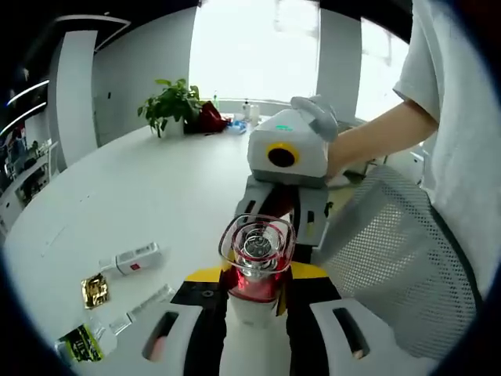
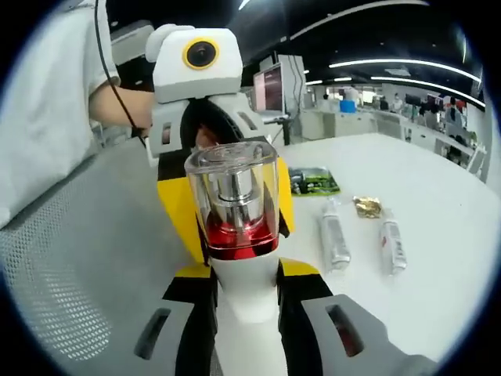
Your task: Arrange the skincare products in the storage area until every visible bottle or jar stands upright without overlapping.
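Bottle (image 1: 256, 266) with a white body, red collar and clear cap sits between the jaws of both claws, raised off the table (image 1: 156, 188). In the left gripper view the left claw (image 1: 254, 313) has its jaws closed against the white body, and the right claw (image 1: 286, 207) faces it from beyond the cap. In the right gripper view the right claw (image 2: 246, 313) grips the same bottle (image 2: 233, 211) low on the body, with the left claw (image 2: 200, 137) behind it. Which claw carries the weight cannot be told; both look clamped on it.

Items remaining on the table: two small tubes (image 2: 335, 233) (image 2: 393, 244) lying flat and side by side, apart from each other; a gold foil sachet (image 2: 366, 206) between their far ends; a green printed sachet (image 2: 313, 182) beyond them. A grey mesh tray (image 2: 70, 258) lies beside the claws, presumably the storage area; the part in view holds nothing.

Judgement: task is at an early stage. No product stands upright in the tray yet. Bottle in hand needs placing, then both tubes need standing up, well apart.
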